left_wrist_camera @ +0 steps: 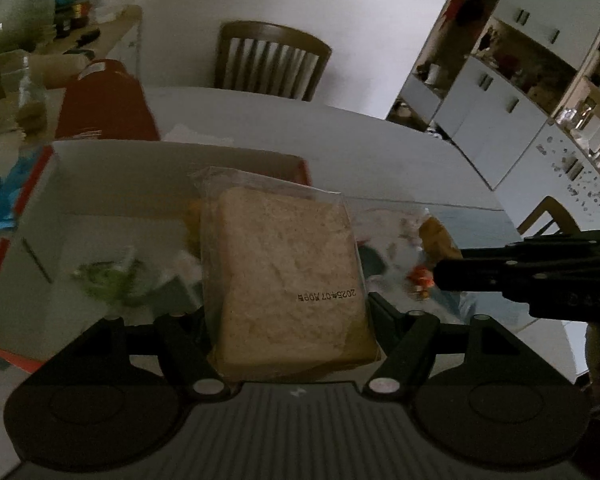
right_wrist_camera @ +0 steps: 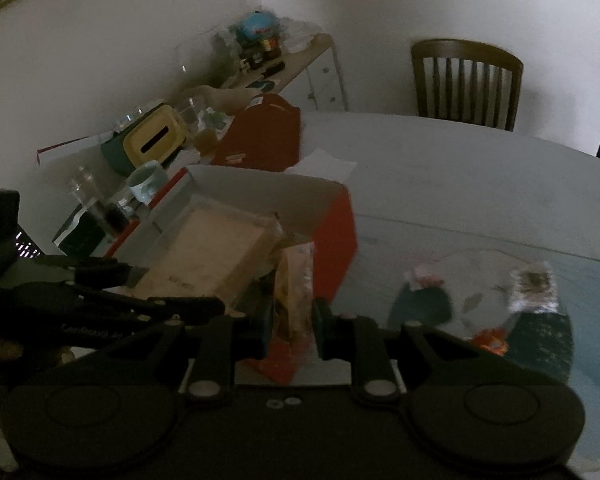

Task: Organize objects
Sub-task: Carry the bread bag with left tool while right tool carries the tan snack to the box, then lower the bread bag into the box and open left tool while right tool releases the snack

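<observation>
A slice of bread in a clear bag (left_wrist_camera: 288, 280) stands upright between the fingers of my left gripper (left_wrist_camera: 288, 308), which is shut on it. It hangs over the open red box with white inside walls (left_wrist_camera: 172, 152); a green packet (left_wrist_camera: 108, 280) lies blurred inside. In the right wrist view the same bread (right_wrist_camera: 216, 248) sits above the box (right_wrist_camera: 340, 240), held by the left gripper (right_wrist_camera: 148, 286). My right gripper (right_wrist_camera: 294, 316) is shut on an orange and red snack packet (right_wrist_camera: 292, 280), just right of the box. The right gripper (left_wrist_camera: 440, 276) enters the left view from the right.
Several small packets (right_wrist_camera: 420, 304) (right_wrist_camera: 534, 284) lie on the pale oval table (right_wrist_camera: 460, 184) to the right. A red bag (right_wrist_camera: 264, 136), a mug (right_wrist_camera: 148, 180), a yellow tissue box (right_wrist_camera: 156, 136) and jars crowd the left. A wooden chair (right_wrist_camera: 466, 80) stands at the far side.
</observation>
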The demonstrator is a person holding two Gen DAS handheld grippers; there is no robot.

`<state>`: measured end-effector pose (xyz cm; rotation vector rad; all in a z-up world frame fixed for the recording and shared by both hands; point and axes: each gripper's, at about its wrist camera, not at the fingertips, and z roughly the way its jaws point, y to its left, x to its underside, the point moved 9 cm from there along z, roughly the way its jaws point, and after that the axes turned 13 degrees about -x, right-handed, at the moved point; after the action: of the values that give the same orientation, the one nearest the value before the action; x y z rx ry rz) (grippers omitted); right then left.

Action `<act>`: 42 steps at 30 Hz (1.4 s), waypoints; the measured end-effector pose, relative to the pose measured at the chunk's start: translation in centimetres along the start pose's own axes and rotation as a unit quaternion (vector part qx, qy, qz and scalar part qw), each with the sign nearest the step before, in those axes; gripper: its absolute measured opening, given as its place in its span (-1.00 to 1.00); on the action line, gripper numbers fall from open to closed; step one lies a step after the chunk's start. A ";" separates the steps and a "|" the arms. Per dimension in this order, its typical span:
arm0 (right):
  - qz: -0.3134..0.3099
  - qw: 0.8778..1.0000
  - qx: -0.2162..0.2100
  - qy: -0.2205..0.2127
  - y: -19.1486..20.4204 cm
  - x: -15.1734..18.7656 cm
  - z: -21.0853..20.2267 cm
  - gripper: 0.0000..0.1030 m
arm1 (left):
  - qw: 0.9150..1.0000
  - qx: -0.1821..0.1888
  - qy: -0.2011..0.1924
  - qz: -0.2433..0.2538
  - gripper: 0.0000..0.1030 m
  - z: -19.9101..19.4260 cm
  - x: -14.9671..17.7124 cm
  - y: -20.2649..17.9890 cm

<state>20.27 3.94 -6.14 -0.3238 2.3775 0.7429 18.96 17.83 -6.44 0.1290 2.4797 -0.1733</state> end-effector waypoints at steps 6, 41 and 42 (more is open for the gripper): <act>-0.012 1.000 0.012 0.011 1.3 -1.2 3.2 -0.62 | 1.000 -0.019 0.006 0.001 0.43 1.0 -0.3 4.2; -0.095 0.981 0.111 0.125 2.0 -0.1 17.4 -0.61 | 0.986 -0.104 0.054 0.120 0.44 9.4 -1.4 11.3; -0.095 0.982 0.110 0.124 2.0 -0.1 17.4 -0.58 | 0.986 -0.104 0.058 0.121 0.44 9.6 -1.3 11.2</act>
<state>28.09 15.72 -16.49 -0.5679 2.5864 0.3635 27.24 27.33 -14.24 0.3579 2.5541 0.2004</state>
